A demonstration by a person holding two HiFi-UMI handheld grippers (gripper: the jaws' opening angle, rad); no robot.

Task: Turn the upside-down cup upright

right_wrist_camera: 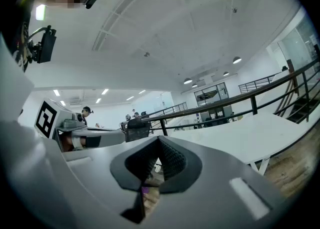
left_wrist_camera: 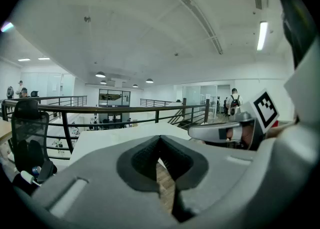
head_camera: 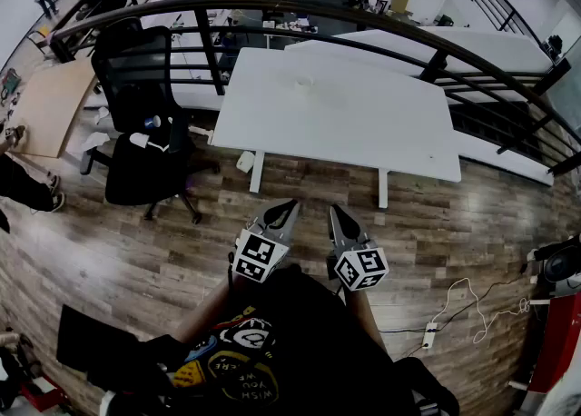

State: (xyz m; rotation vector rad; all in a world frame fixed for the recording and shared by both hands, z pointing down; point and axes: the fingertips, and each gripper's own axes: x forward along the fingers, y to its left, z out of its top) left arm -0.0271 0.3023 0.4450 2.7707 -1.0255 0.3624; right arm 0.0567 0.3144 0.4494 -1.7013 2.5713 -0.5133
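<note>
The left gripper and the right gripper sit side by side in the lower middle of the head view, close to the person's body and above the wooden floor; each gripper's own view shows its jaws brought fully together at the tips, with nothing between the pads and only floor visible through the gap behind them; both tongs are therefore closed and empty.

The white table fills the middle of the head view, well apart from both grippers, with a strip of floor between; a small pale shape in its upper middle appears to be the cup, alone on the tabletop; it is too small to tell whether it stands on its rim or its base. A black office chair stands at the table's left end, and a dark railing curves across the top of the frame behind it.

The task seems to be at its very start, with the approach to the table not yet made. The next move likely calls for closing in on the table, opening one gripper's jaws enough to take the cup's wall, closing on it, then rolling the wrist half a turn and setting it down on its base; a thin, light cup could slip or tip if gripped off-centre.
</note>
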